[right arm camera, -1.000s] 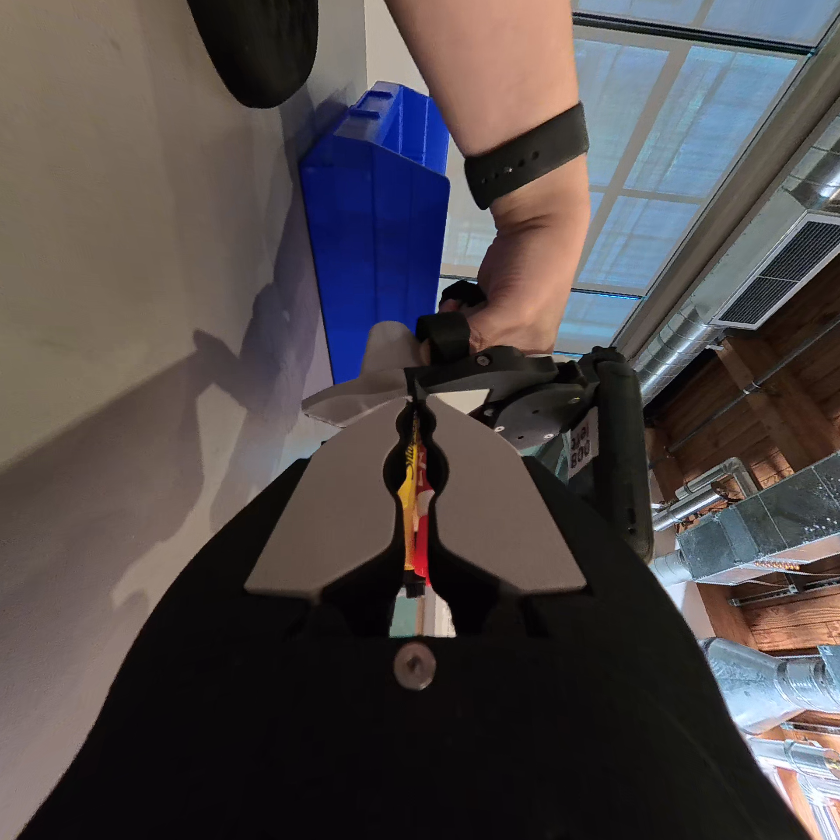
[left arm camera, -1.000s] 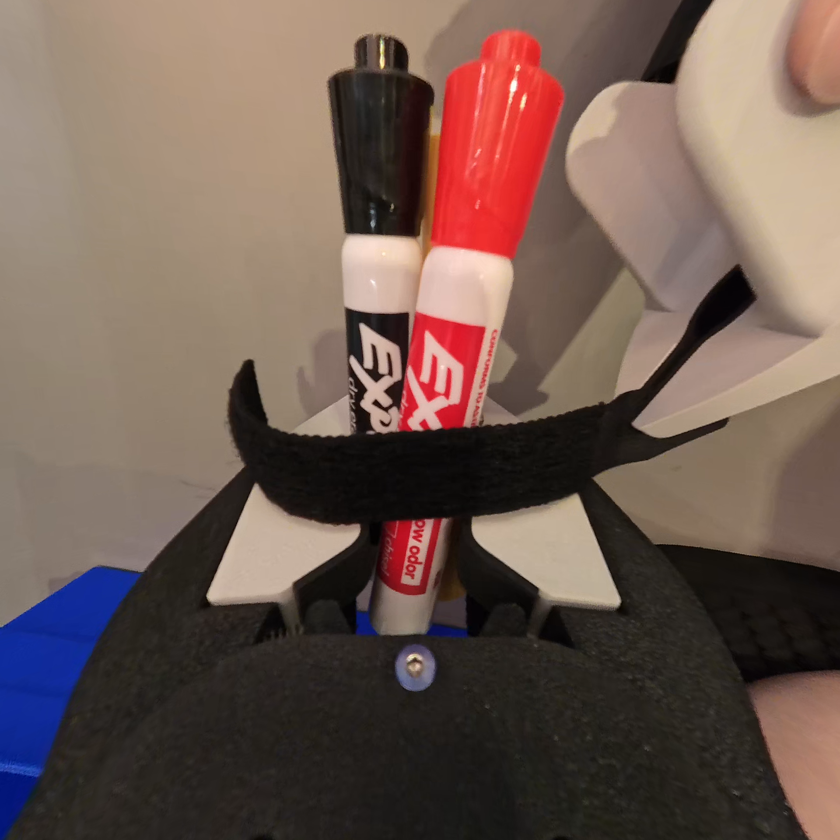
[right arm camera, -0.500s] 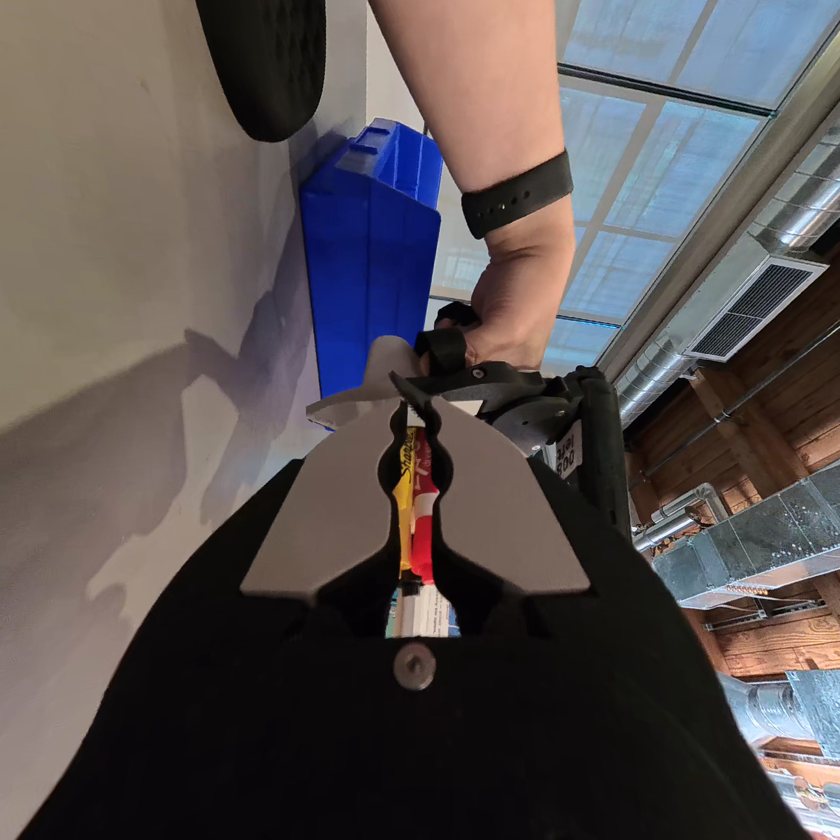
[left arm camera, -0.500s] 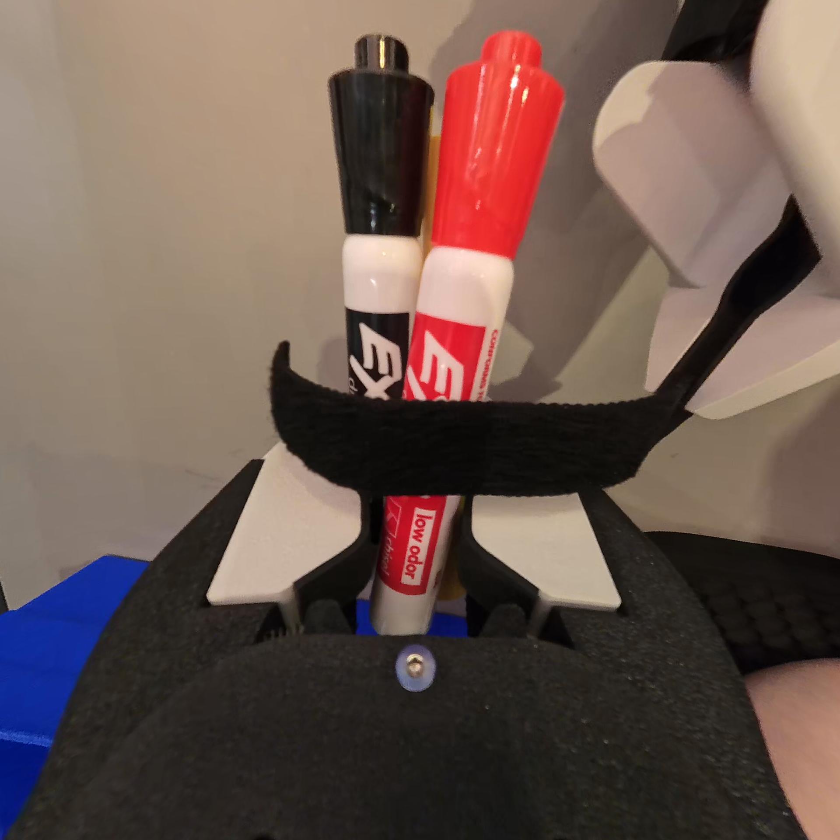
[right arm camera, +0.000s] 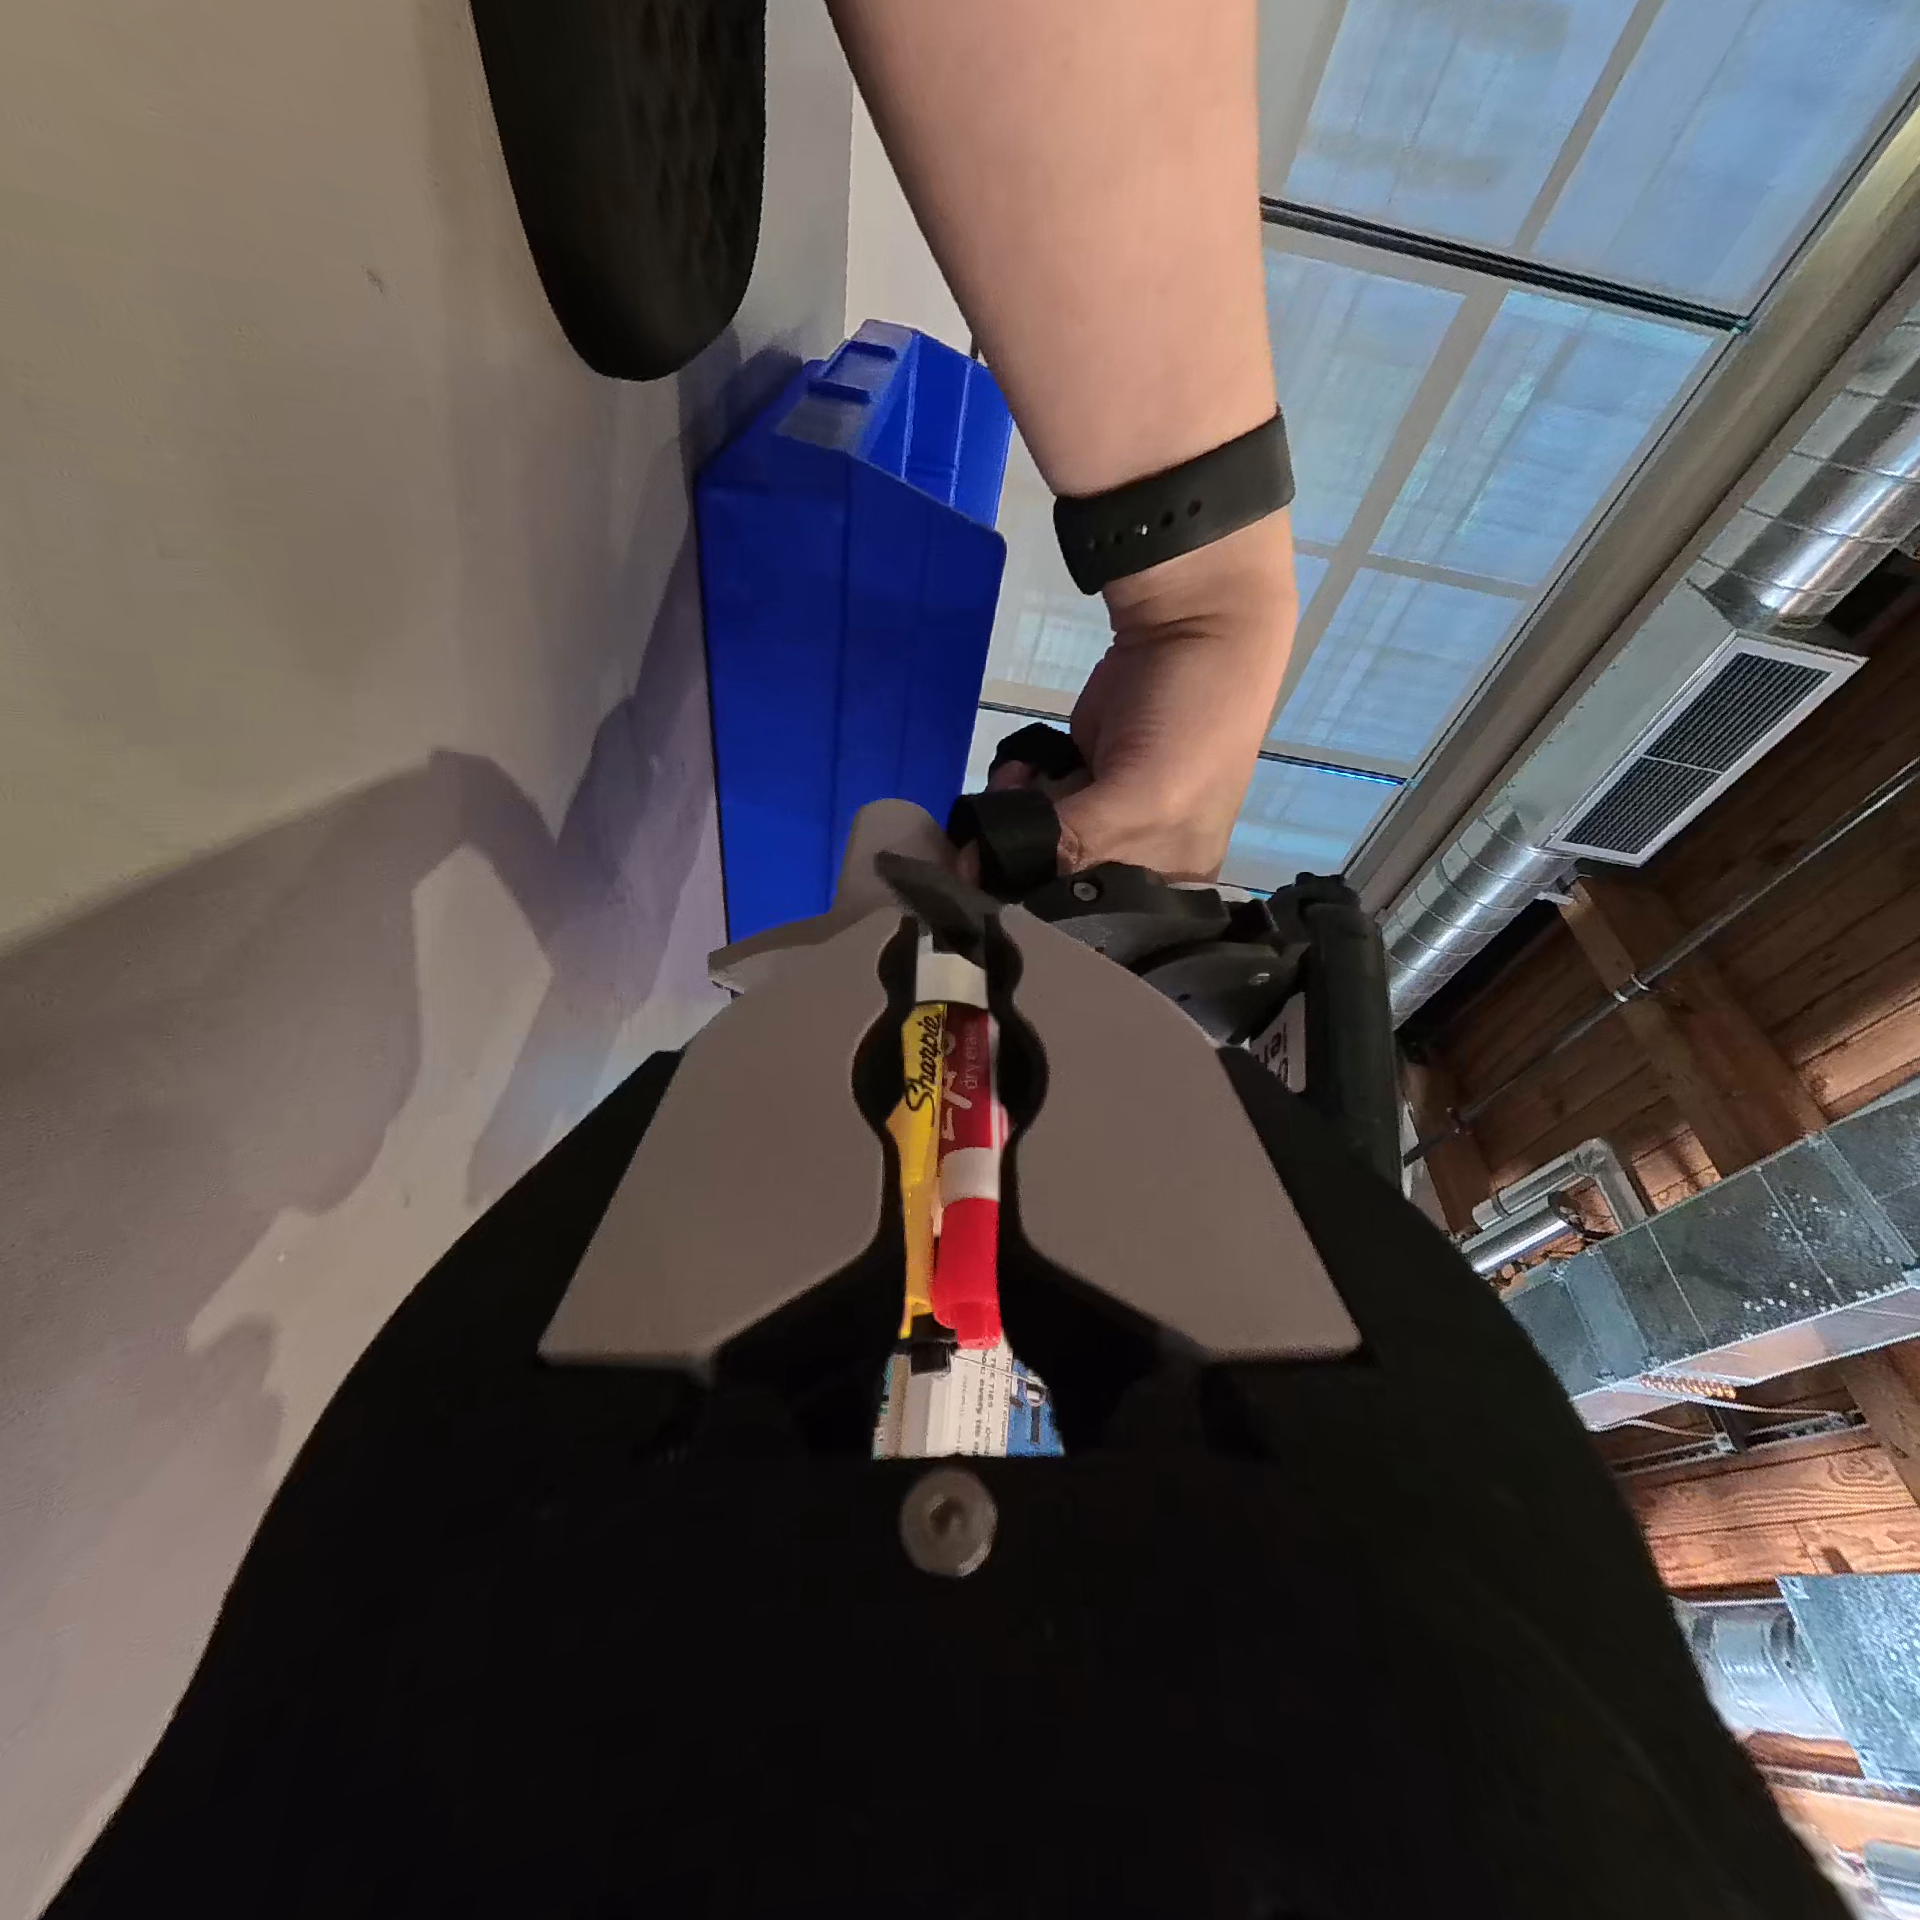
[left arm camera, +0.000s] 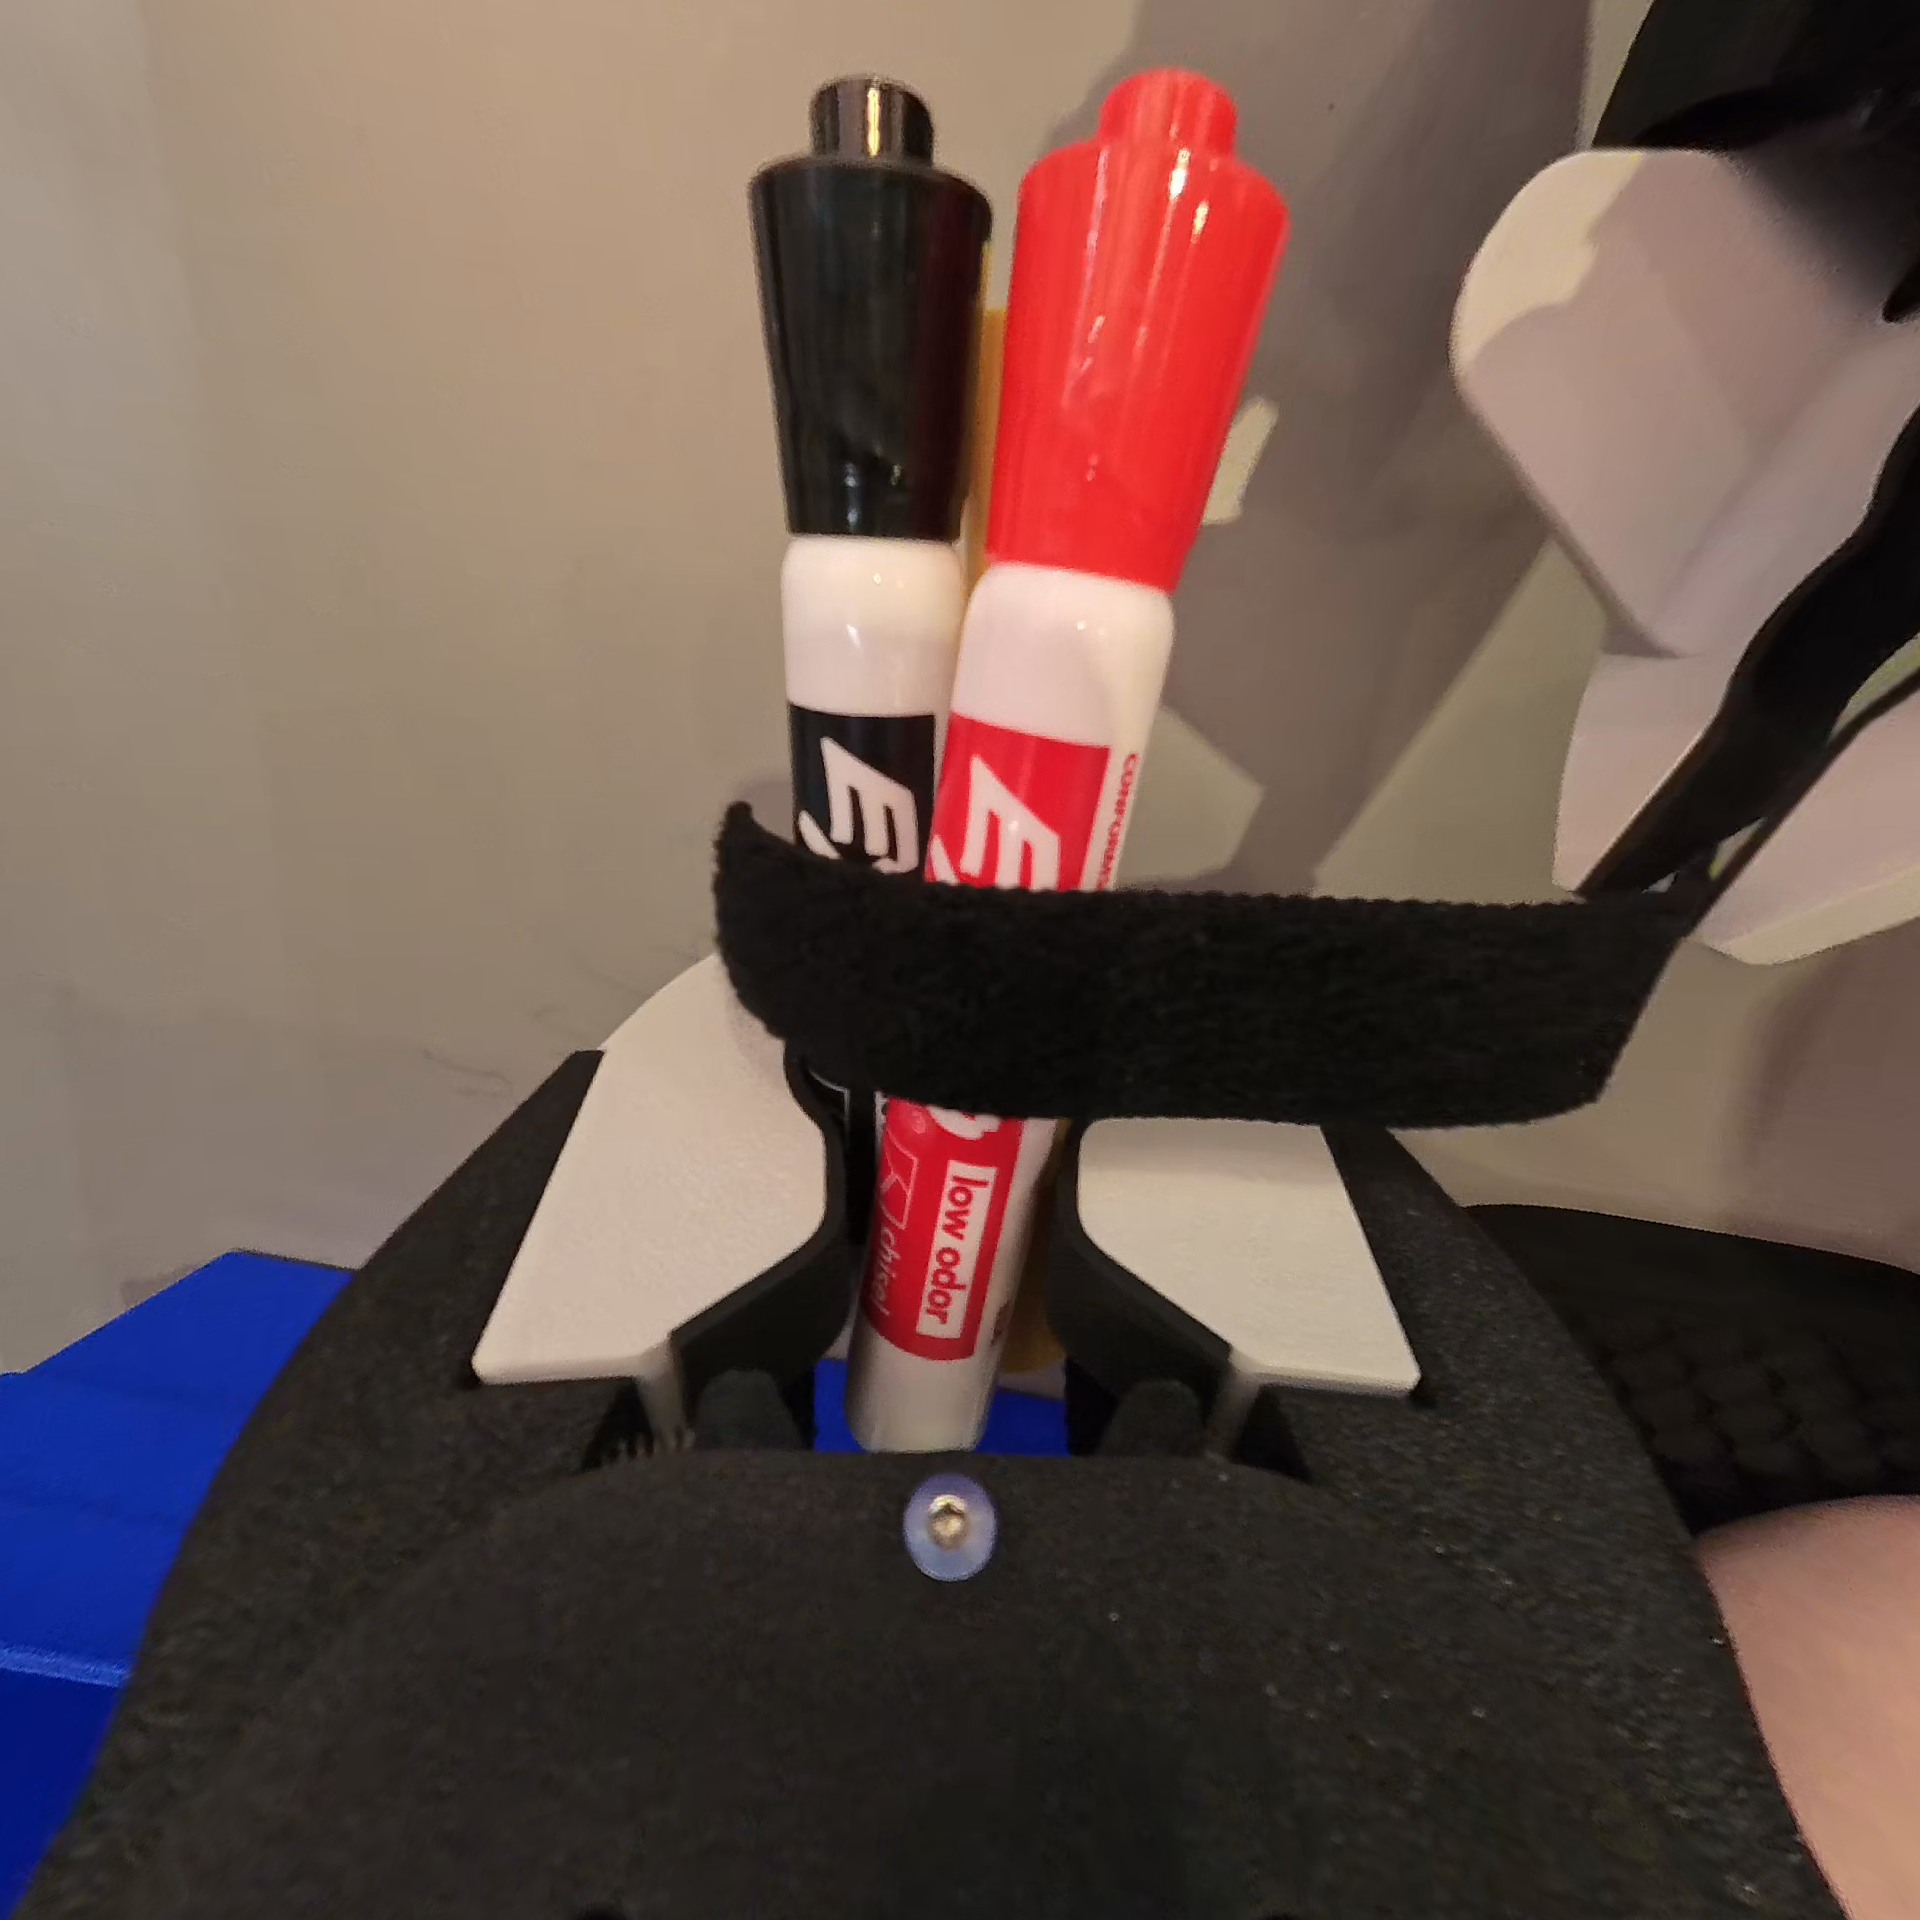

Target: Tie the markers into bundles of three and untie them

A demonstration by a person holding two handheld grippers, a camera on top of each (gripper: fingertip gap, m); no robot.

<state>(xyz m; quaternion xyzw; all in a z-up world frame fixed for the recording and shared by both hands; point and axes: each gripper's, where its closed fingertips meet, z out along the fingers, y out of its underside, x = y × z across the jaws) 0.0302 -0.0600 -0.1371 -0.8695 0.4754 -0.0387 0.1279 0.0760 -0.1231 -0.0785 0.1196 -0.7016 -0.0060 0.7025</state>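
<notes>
In the left wrist view, the left gripper (left arm camera: pixel 951 1174) clamps three markers upright between its grey fingers (left arm camera: pixel 665 1226): a red dry-erase marker (left arm camera: pixel 1081 665) nearest the camera, a black dry-erase marker (left arm camera: pixel 871 499) touching its left side, and a yellow marker (left arm camera: pixel 982 520) showing only as a sliver behind them. A black hook-and-loop strap (left arm camera: pixel 1143 997) loops around the bundle just above the fingertips; it is wrapped close on the left, and its free end runs right and upward, pulled taut to the right gripper (left arm camera: pixel 1704 582), which pinches it at the upper right. Beyond lies the beige table (left arm camera: pixel 364 623), with a blue bin (left arm camera: pixel 135 1475) at the lower left.

In the right wrist view, the right gripper (right arm camera: pixel 951 935) is nearly closed, its tips nipping the strap end (right arm camera: pixel 935 888). Through the gap between its fingers the yellow marker (right arm camera: pixel 920 1091) and the red marker (right arm camera: pixel 971 1195) show. Past them a hand (right arm camera: pixel 1164 748) with a black wristband (right arm camera: pixel 1174 509) grips the left gripper's body (right arm camera: pixel 1226 956), and the blue bin (right arm camera: pixel 842 665) stands on the table (right arm camera: pixel 312 520).
</notes>
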